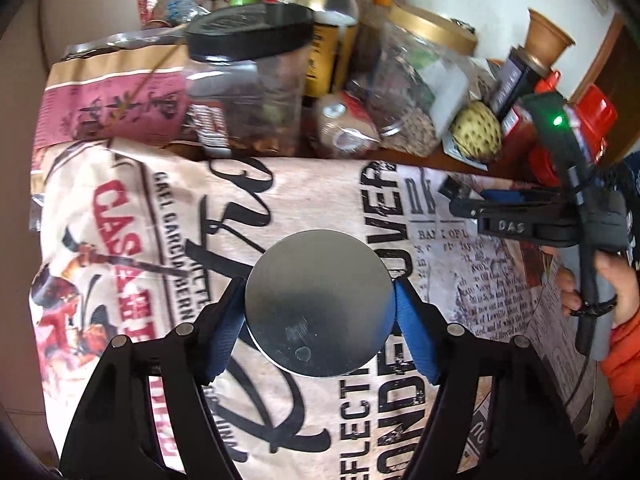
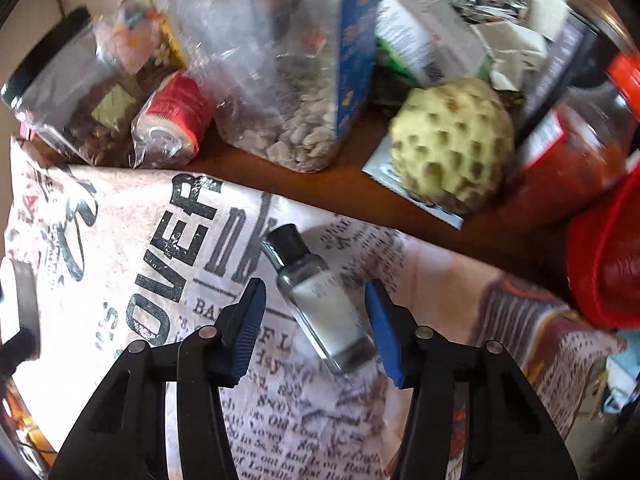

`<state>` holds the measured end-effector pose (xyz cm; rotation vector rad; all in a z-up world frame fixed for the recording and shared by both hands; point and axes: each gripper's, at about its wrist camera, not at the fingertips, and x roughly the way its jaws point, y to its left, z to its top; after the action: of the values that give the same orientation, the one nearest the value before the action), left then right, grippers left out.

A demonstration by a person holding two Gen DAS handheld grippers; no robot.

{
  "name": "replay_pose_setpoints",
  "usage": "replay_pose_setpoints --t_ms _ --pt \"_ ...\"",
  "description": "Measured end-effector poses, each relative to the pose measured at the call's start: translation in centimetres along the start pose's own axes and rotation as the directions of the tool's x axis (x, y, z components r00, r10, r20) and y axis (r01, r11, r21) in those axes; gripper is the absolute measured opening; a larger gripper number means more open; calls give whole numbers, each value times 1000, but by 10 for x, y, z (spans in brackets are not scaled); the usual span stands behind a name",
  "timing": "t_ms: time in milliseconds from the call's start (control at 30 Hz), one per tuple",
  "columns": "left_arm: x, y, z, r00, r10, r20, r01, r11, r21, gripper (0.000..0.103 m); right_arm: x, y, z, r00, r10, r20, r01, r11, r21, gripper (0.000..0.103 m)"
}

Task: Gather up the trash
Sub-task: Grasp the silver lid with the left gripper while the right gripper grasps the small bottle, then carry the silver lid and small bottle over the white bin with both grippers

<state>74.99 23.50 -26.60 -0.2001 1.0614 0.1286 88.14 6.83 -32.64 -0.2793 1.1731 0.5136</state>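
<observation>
Left claw (image 1: 318,312) grips a round metal can (image 1: 318,304); right claw (image 2: 314,322) straddles a small bottle (image 2: 320,304).
The can rides above the printed cloth (image 1: 160,240); the bottle lies on the surface between wide-open pads, seemingly lined up for pickup.

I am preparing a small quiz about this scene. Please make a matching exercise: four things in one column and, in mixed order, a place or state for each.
Things:
1. metal can
2. small bottle
3. bumpy green fruit
4. red-labelled roll

Places or states:
A. lying on the printed cloth between the open right tongs
B. wrapped in clear plastic
C. clamped in the left tongs
D. resting on a leaflet on the bare wood

Pairs: 1-C, 2-A, 3-D, 4-B
</observation>
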Motion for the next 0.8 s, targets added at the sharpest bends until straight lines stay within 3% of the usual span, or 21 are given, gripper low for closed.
replay_pose_setpoints --t_ms 67,200,433,667,800 --pt "-5 5 1 1000 2 7 -2 1000 -12 72 4 8 1 1000 -18 -6 17 1000 -25 47" --pt "-15 8 3 1000 5 19 -4 1000 -31 72 6 17 1 999 -32 -7 31 998 -49 28" --pt "-38 -5 7 998 -6 61 7 1000 -25 72 -18 13 -24 1000 -14 27 14 1000 16 26" --pt "-83 -39 9 990 -31 137 31 1000 4 72 -96 -8 -63 989 16 145 -22 999 40 26" --pt "-118 -62 5 980 -49 191 45 999 23 72 -159 -22 -83 968 -10 251 0 999 39 26"
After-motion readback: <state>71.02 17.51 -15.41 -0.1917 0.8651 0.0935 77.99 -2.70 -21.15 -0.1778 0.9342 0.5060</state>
